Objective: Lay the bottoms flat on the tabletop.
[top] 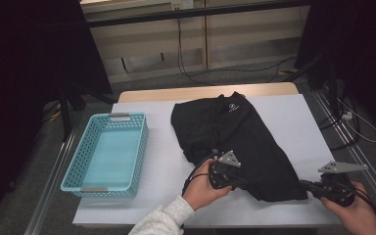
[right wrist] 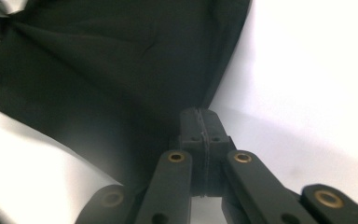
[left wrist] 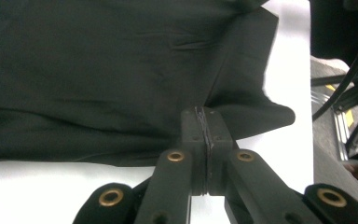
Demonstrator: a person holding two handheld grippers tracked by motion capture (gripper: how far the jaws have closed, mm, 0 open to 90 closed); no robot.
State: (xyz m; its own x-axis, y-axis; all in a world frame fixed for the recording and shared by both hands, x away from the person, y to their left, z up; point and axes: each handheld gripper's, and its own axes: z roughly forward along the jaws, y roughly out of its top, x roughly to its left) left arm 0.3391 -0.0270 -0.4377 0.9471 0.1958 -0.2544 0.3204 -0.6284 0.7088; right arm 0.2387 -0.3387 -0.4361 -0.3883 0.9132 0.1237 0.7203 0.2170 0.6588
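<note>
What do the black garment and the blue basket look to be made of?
The black garment looks like thin, soft woven or knit fabric with a matte finish: it creases and drapes, and bunches where the left gripper and right gripper pinch its hem. The exact fibre cannot be told. The blue basket looks like moulded plastic, slightly glossy, with a regular lattice of holes in its stiff walls.

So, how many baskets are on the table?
1. The blue basket stands at the left of the table, beside the black garment. Nothing seems hidden, though the garment could cover something flat.
</note>
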